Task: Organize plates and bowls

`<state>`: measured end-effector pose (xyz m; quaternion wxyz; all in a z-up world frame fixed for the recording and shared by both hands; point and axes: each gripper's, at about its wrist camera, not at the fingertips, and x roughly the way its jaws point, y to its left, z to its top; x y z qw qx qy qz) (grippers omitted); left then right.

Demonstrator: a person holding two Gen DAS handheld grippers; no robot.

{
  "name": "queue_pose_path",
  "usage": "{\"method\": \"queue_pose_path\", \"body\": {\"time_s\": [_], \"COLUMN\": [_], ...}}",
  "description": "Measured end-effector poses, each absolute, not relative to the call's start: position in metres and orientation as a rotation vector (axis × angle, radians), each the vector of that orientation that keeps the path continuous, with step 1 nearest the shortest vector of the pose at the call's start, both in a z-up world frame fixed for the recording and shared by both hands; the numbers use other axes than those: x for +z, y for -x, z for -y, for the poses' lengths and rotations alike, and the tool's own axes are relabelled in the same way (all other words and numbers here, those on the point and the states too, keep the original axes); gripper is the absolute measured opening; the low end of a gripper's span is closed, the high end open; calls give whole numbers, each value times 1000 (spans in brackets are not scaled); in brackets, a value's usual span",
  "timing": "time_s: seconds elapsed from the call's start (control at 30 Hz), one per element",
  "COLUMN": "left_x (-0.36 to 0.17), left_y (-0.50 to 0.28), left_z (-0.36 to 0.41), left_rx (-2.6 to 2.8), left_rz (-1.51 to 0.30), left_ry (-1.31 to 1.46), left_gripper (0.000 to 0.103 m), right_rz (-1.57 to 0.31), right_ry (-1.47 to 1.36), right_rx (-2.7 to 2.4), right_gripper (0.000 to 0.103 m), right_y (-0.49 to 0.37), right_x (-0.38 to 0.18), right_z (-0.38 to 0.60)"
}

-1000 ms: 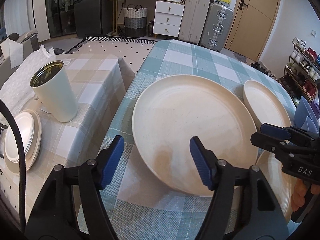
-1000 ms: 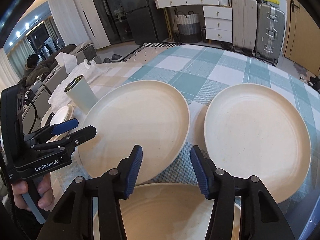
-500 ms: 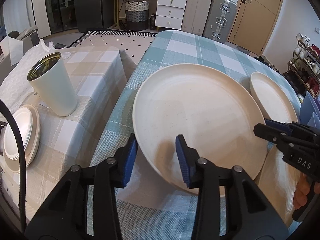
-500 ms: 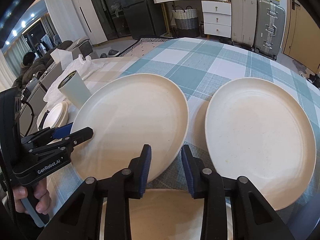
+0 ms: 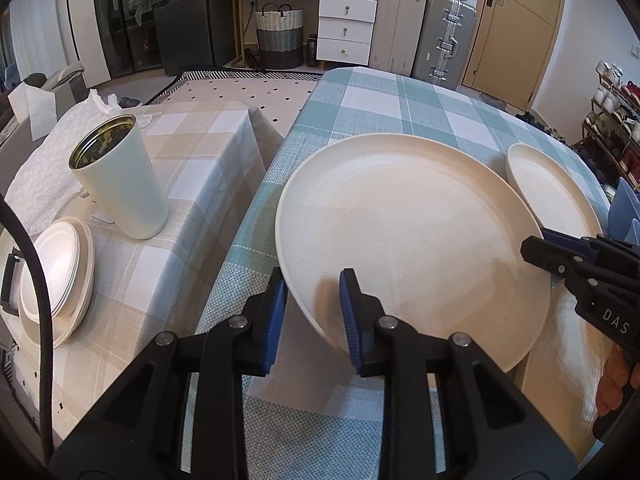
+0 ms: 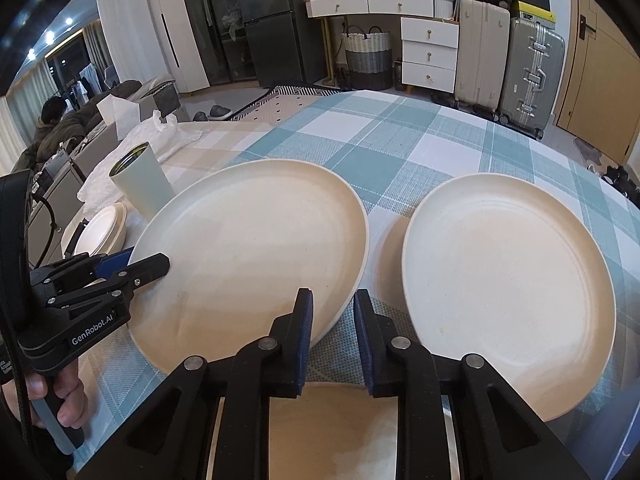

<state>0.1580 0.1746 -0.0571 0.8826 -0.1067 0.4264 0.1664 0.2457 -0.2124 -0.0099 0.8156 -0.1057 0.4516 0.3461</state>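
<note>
A large cream plate [image 5: 408, 236] is lifted and tilted above the teal checked table [image 5: 384, 100]. My left gripper [image 5: 312, 300] is shut on its near left rim. My right gripper [image 6: 332, 320] is shut on the same plate's [image 6: 256, 248] right rim. A second cream plate [image 6: 504, 268] lies flat on the table to the right; it also shows in the left wrist view [image 5: 556, 188]. A third cream plate [image 6: 328, 428] lies under my right gripper, mostly hidden.
A side table with a beige checked cloth [image 5: 192, 152] stands to the left. On it are a pale green tumbler [image 5: 120, 176], a stack of small cream plates and bowls [image 5: 56, 268] and crumpled white paper [image 5: 44, 168]. Suitcases and drawers stand at the back.
Both grippers have closed on the large plate's rim, the left on its left side and the right on its right. The plate has risen and tilted off the table.
</note>
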Motion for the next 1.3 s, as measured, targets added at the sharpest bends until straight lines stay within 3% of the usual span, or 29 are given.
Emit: {"method": "queue_pose_path", "body": {"time_s": [1.3], "left_x": [50], "left_y": [-85], "left_z": [-84], "left_rx": [291], "left_rz": [-701], "left_ry": [138], "left_gripper": [24], "right_rz": [-763], "right_ry": [162], "right_rx": [713], "right_gripper": [21], "right_y": [-177], "right_x": [74], "right_z": [287]}}
